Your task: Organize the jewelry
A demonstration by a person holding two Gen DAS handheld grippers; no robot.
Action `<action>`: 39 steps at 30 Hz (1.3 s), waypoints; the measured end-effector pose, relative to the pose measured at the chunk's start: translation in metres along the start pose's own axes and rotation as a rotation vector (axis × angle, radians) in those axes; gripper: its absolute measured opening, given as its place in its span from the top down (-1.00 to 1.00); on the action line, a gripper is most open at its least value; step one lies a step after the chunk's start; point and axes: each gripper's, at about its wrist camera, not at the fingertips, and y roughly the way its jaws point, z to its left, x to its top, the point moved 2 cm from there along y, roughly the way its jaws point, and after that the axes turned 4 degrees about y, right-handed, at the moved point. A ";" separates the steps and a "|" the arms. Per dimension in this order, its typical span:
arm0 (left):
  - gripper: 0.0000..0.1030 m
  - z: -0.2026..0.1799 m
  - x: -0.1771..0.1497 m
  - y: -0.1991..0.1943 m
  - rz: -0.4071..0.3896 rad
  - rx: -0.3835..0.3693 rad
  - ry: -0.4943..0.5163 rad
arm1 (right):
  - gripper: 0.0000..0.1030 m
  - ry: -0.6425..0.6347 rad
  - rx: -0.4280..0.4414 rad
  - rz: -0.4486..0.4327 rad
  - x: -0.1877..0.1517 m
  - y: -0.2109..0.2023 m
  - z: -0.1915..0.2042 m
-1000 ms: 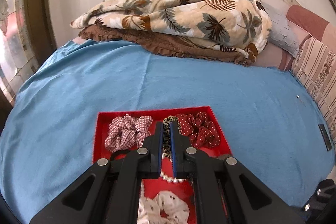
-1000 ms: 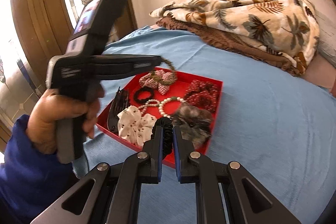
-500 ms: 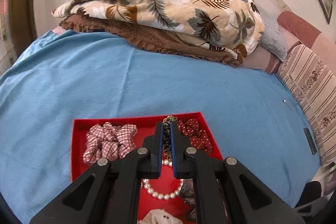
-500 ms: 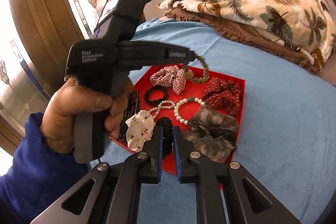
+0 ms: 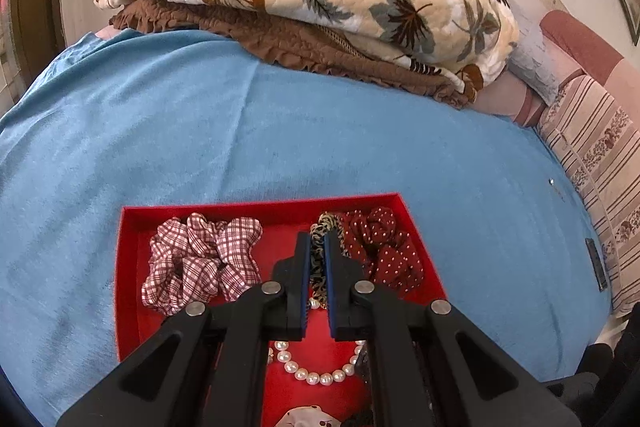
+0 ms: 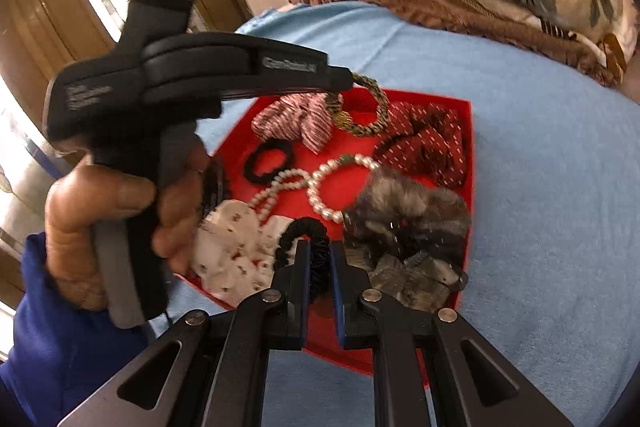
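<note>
Leopard scrunchie [image 5: 318, 259] pinched in left gripper [image 5: 318, 241], above red tray [image 5: 128, 267].

Red tray [image 5: 129, 267] on blue bedspread, holding checked, dotted, white and furry scrunchies, pearl bracelets [image 6: 320, 195]; leopard-print band [image 5: 318, 259] and black band [image 6: 316, 259] pinched upright.

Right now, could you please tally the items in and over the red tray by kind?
Fabric scrunchies: 4 (plaid, red dotted, white, grey furry)
Thin hair ties: 3 (leopard, black, black)
Pearl strands: 2 ()
Total: 9
</note>
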 end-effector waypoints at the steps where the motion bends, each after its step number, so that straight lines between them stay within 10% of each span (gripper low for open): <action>1: 0.88 -0.001 -0.001 0.002 0.004 0.007 0.004 | 0.79 0.004 -0.001 0.008 -0.001 0.002 -0.002; 25: 0.85 0.005 -0.011 0.037 0.108 0.146 0.015 | 0.78 -0.088 -0.129 0.039 -0.019 0.020 0.000; 33: 0.07 0.001 -0.010 0.031 0.083 0.129 0.011 | 0.77 -0.086 -0.129 0.038 -0.018 0.021 -0.001; 39: -0.09 -0.005 -0.009 0.023 0.066 0.090 0.016 | 0.02 -0.069 -0.117 0.011 -0.018 0.017 -0.003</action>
